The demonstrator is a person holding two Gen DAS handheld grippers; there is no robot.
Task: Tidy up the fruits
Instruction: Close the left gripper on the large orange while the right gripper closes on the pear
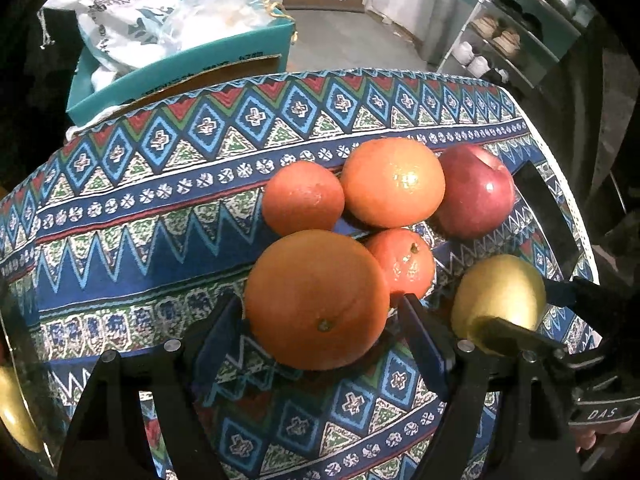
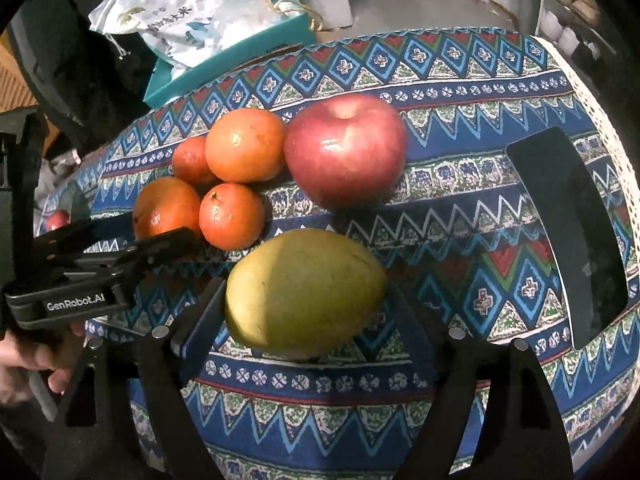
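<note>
Several fruits sit close together on the patterned tablecloth [image 1: 120, 240]. My left gripper [image 1: 320, 320] is shut on a large orange [image 1: 316, 300]; it also shows in the right wrist view [image 2: 166, 204]. Behind it lie a small tangerine [image 1: 404, 264], another orange [image 1: 394, 182], a third orange [image 1: 302, 198] and a red apple [image 1: 474, 192]. My right gripper [image 2: 304, 312] is shut on a yellow-green mango [image 2: 304, 292], with the red apple [image 2: 346, 150] just beyond it. The mango also shows in the left wrist view [image 1: 500, 296].
A black phone [image 2: 572, 236] lies flat at the table's right edge. A teal cardboard box [image 1: 180, 68] holding white printed bags [image 1: 124, 8] stands behind the table's far left. A shoe rack [image 1: 504, 40] stands at the far right.
</note>
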